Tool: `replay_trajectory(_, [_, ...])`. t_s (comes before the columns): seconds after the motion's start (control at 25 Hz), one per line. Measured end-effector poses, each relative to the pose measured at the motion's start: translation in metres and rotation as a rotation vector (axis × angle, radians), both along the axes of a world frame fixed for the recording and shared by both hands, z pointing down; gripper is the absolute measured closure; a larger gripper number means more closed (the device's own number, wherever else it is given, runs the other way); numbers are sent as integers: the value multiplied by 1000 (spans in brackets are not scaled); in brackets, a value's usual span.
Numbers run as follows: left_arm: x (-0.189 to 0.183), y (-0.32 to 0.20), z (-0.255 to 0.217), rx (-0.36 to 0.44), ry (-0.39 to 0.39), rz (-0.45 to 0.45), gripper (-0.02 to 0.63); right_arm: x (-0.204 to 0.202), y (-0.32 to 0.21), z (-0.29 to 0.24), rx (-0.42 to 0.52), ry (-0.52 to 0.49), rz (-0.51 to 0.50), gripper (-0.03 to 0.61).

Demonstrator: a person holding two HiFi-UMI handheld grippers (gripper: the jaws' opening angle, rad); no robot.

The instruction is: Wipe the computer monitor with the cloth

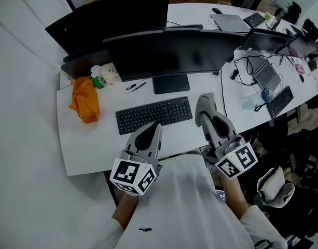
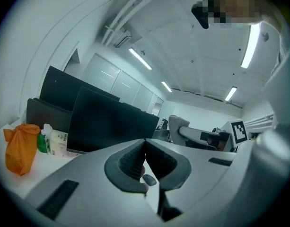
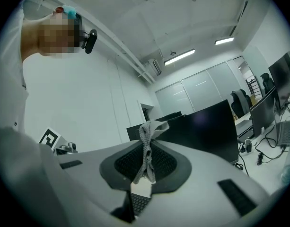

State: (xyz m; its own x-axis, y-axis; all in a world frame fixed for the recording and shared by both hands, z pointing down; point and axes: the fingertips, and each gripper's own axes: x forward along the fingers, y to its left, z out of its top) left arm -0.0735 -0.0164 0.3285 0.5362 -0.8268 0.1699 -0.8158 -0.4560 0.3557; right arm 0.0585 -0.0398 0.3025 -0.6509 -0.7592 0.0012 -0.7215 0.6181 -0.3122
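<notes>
- Cloth: showed only as a narrow grey knitted strip with a folded tip. Remainder hidden between the pads. Hard to tell from the grey jaw tip in the head view.
- Orange bag: bunched shut, contents not visible. Lay on the desk at 9 o'clock of the keyboard.
- Right gripper: clenched on the cloth, strip standing up past the jaw tips. Held at 3 o'clock of the keyboard, apart from the screen.
- Left gripper: jaws pressed together with nothing between them. Held at 6 o'clock of the keyboard.
- Monitor: stood dark at 12 o'clock of the keyboard. Touched by neither gripper.
</notes>
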Motion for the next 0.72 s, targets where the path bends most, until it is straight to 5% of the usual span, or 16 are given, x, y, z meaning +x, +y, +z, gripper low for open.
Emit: replay_trajectory(0.72, [16, -18, -9, 32, 16, 43, 595, 33, -15, -21, 55, 47, 86, 543])
